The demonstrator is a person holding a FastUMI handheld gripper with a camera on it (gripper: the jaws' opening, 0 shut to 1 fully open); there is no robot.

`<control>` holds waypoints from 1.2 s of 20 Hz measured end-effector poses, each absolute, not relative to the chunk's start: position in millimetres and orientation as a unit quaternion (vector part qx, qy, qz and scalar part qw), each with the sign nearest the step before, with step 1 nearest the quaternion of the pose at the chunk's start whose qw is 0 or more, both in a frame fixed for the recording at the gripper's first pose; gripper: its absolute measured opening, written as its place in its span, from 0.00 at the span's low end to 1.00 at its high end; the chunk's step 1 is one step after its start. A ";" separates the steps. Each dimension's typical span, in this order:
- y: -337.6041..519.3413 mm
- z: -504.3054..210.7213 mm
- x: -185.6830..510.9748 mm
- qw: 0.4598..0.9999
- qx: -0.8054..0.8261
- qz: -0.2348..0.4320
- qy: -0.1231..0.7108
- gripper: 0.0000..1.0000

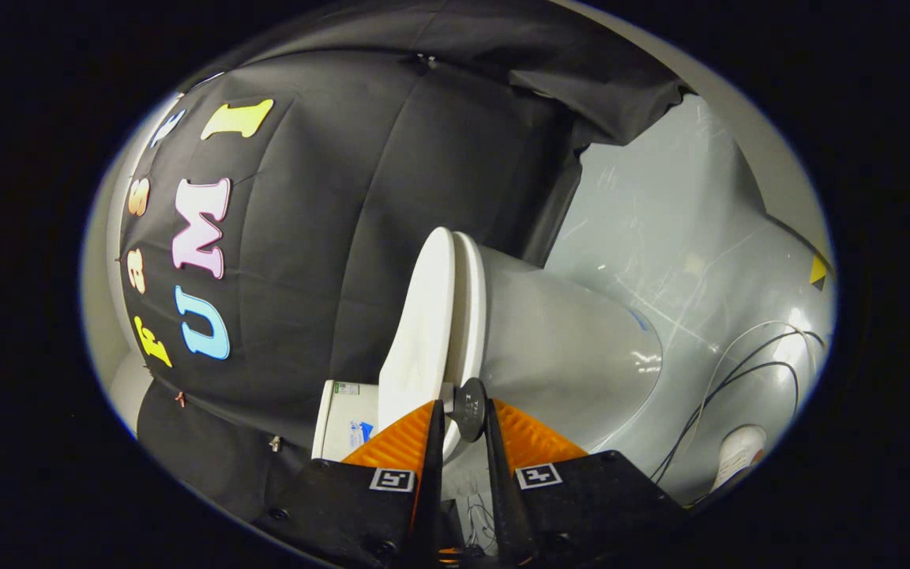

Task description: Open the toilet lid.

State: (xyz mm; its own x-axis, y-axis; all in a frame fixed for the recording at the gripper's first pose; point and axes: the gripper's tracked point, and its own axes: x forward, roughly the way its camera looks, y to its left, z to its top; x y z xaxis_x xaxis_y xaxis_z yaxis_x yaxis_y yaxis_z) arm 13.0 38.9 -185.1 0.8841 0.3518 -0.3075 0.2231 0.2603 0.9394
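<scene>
The view is rolled sideways, so the white toilet [565, 348] lies across it. Its lid [422, 324] rests down against the seat [469, 292], the two edges side by side just beyond my fingers. A small dark round handle [471, 407] sticks out from the lid's front edge. My gripper [464, 415] is shut on that handle, with one finger [433, 431] on the lid side and the other on the bowl side. The toilet's white cistern [344, 427] shows beside the lid, partly hidden by my finger.
The black booth cloth [329, 237] hangs close behind the toilet. A glossy grey floor [660, 237] spreads beyond the bowl, with dark cables [739, 371] lying on it and a white object [739, 450] near them.
</scene>
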 end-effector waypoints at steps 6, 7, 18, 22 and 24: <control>37.6 -208.9 20.2 0.747 0.618 0.029 0.244 0.10; 33.8 -198.2 15.7 0.745 0.622 0.031 0.240 0.10; 36.5 -194.2 19.4 0.753 0.612 0.040 0.239 0.06; 35.1 -188.8 21.3 0.748 0.618 0.039 0.237 0.05; 41.1 -183.4 22.6 0.760 0.603 0.042 0.238 0.05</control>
State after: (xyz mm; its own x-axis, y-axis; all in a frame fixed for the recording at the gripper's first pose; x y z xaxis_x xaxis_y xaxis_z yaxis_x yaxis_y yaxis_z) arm 22.6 41.1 -183.4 0.8832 0.3517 -0.3104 0.2226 0.2685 0.9372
